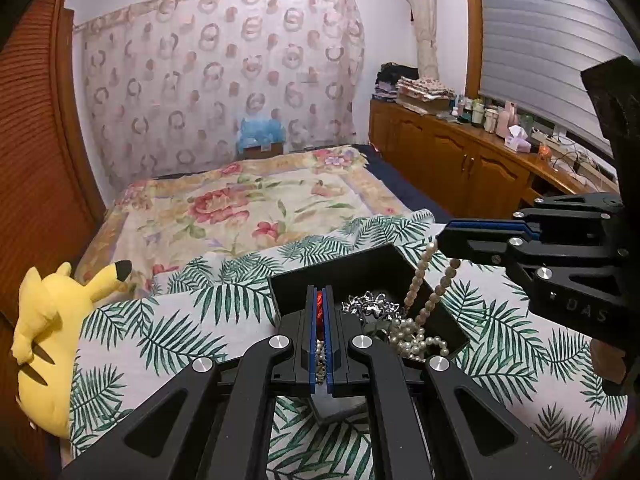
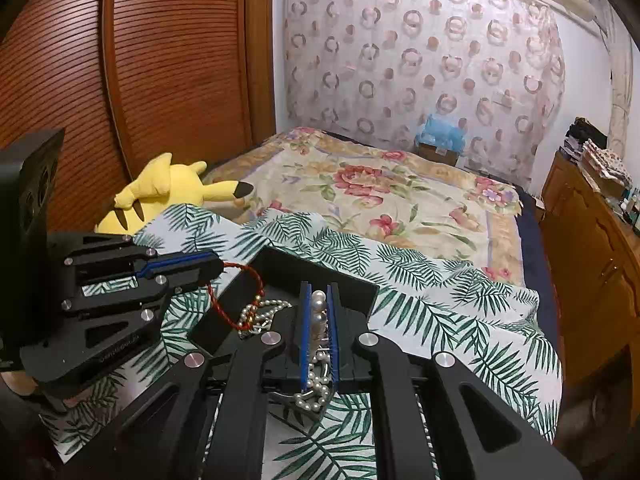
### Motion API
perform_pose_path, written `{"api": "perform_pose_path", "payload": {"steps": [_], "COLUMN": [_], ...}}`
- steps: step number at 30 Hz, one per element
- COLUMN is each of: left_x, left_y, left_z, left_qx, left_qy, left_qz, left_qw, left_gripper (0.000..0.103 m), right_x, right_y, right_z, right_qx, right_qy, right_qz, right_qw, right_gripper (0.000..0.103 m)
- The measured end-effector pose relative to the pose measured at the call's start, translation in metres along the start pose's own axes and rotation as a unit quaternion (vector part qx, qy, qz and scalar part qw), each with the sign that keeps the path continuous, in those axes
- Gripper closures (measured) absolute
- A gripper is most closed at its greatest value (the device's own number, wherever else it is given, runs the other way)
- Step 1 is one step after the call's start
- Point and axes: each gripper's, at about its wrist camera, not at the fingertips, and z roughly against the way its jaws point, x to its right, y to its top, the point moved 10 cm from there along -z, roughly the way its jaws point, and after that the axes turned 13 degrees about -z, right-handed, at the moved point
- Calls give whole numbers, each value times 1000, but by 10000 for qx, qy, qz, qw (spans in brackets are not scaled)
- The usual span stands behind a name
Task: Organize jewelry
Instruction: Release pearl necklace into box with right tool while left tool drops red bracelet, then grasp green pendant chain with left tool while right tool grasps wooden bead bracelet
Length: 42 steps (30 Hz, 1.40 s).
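Just ahead of the left claw [image 1: 320, 312], the black open-topped box [image 1: 288, 292] is crowded with a heap of white pearl strands [image 1: 416, 340], and the right claw [image 1: 444, 236] hangs over its far corner. Beyond both claws the floral bedspread [image 1: 248, 200] lies open; a yellow plush toy [image 1: 48, 336] blocks the left claw's outer side.

I see a matt black plastic tray [image 1: 362, 270] on a leaf-printed cotton-like cloth [image 1: 160, 332]. The glossy cream pearl strand [image 1: 424, 268] shines beside a bright silver metal ornament [image 1: 370, 306]; the thin red cord bracelet [image 2: 224, 300] looks woven.
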Motion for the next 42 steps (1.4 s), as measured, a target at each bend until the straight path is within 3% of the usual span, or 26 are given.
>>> {"api": "perform_pose_path", "payload": {"steps": [4, 16, 19, 21, 23, 26, 28, 33, 37, 42], "left_x": [-1, 0, 5, 8, 9, 13, 15, 24, 27, 31], "left_y": [3, 7, 0, -5, -9, -19, -26, -51, -78, -107], "left_z": [-7, -27, -28, -25, -20, -10, 0, 25, 38, 48], "left_qx": [-35, -178, -240, -243, -208, -232, -195, -179, -306, -474], "left_qy": [-54, -94, -95, -116, -106, -112, -144, -298, -501, -463], "left_qz": [31, -40, -73, -63, -60, -86, -56, -13, 139, 111], "left_qw": [10000, 9998, 9996, 9996, 9997, 9996, 9997, 9994, 9982, 9977], "left_gripper": [101, 101, 94, 75, 68, 66, 59, 48, 45, 43], "right_x": [7, 18, 16, 13, 10, 4, 0, -11, -18, -22], "right_y": [-3, -37, -47, -56, -65, -82, -97, -132, -152, -171], "right_z": [4, 13, 18, 22, 25, 31, 33, 33, 34, 36], "right_qx": [36, -23, -14, -20, -19, -59, -138, -350, -472, -670], "right_qy": [-11, -62, 16, 60, 96, 242, 335, 421, 504, 520], "right_qz": [-51, 4, 2, 16, 37, -5, -13, 21, 41, 136], "right_qw": [10000, 10000, 10000, 10000, 9999, 9997, 9993, 9985, 9976, 9963], "right_gripper": [86, 85, 85, 85, 85, 85, 84, 75, 73, 73]}}
